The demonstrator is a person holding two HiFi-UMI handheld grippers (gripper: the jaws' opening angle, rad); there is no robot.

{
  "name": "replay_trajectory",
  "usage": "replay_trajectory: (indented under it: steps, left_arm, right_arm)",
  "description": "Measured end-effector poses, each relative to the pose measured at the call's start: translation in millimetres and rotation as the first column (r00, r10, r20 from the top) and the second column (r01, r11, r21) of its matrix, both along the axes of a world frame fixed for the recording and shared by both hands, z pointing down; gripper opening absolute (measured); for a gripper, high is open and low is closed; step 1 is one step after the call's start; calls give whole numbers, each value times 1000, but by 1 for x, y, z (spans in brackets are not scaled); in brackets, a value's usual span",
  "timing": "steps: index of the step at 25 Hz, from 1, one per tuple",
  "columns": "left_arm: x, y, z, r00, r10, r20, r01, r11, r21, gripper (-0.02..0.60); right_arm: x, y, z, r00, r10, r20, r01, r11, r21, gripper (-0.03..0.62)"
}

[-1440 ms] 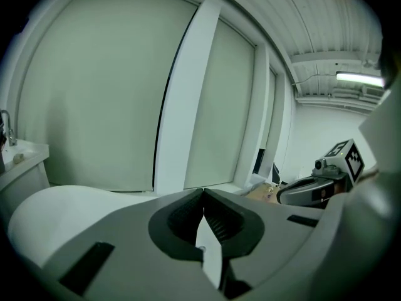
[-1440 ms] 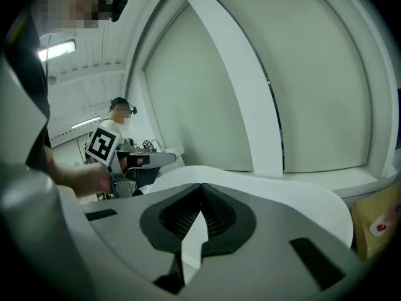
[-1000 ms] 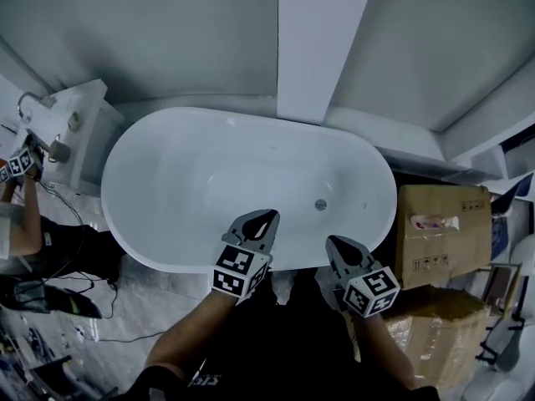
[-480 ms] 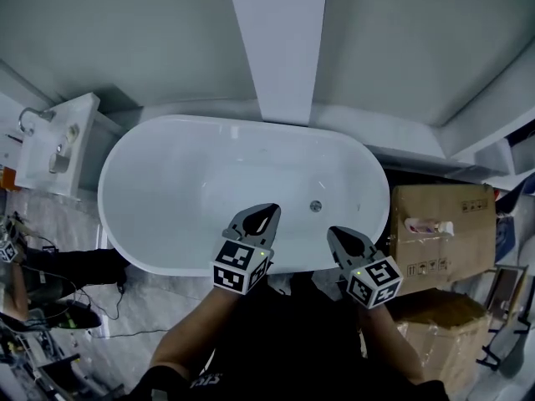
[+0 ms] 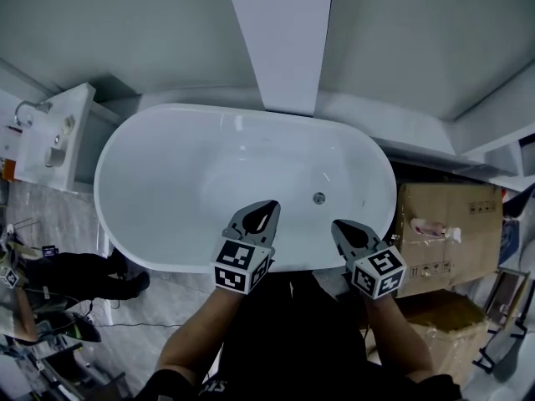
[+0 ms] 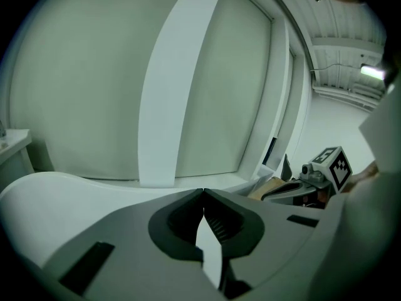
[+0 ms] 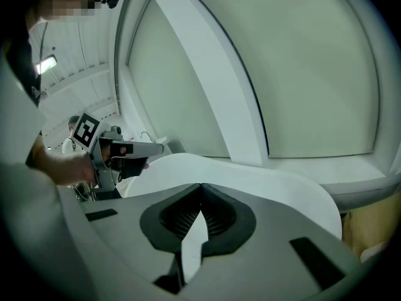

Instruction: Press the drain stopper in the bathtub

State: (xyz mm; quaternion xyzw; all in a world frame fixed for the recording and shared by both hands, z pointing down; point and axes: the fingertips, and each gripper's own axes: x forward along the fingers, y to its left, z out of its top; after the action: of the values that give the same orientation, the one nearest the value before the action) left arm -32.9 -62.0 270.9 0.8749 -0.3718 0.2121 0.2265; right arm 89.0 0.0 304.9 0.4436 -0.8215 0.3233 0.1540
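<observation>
Here the white bathtub point(image 5: 113, 153) lies crosswise below the person, with a white column point(image 5: 280, 40) rising behind its far rim and a cardboard box point(image 5: 447, 224) standing just beside its right end. The drain stopper point(image 5: 318, 197), a small round metal disc, sits on the tub floor towards the right end, on the near side of the basin. Both tools hover at the near rim, apart from the stopper. The left gripper point(image 5: 267, 206) points into the tub to the left of the stopper; its jaws meet at the tips with nothing between them. The right gripper point(image 5: 338, 224) is held a little nearer the person, to the right of the stopper; its jaws are likewise pressed together and empty. A washstand point(image 5: 50, 132) with a tap stands off the tub's left end.
</observation>
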Motion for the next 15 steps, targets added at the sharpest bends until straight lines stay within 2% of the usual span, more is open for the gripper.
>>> replay_trajectory:
  steps: [3,6,12,15]
  left_arm:
    - [7,1,30,1000,18,24,-17,1000,-6,14]
    - [4,-8,67,1000,12,18,-12,999,-37,14]
    - [1,-21,146,1000,6,12,-4,994,-110,14]
    - [7,-24,184,999,26,24,-22,991,-135,14]
  right_arm:
    - [6,-2,26,1000,-4,-23,3,1000,-29,14]
    - [0,-10,55,1000,-7,-26,5,998,-62,14]
    - [-21,-27,126,995,-88,-44,81,987,-138,14]
    - [-17,-39,166,995,-85,-44,77,984,-160,14]
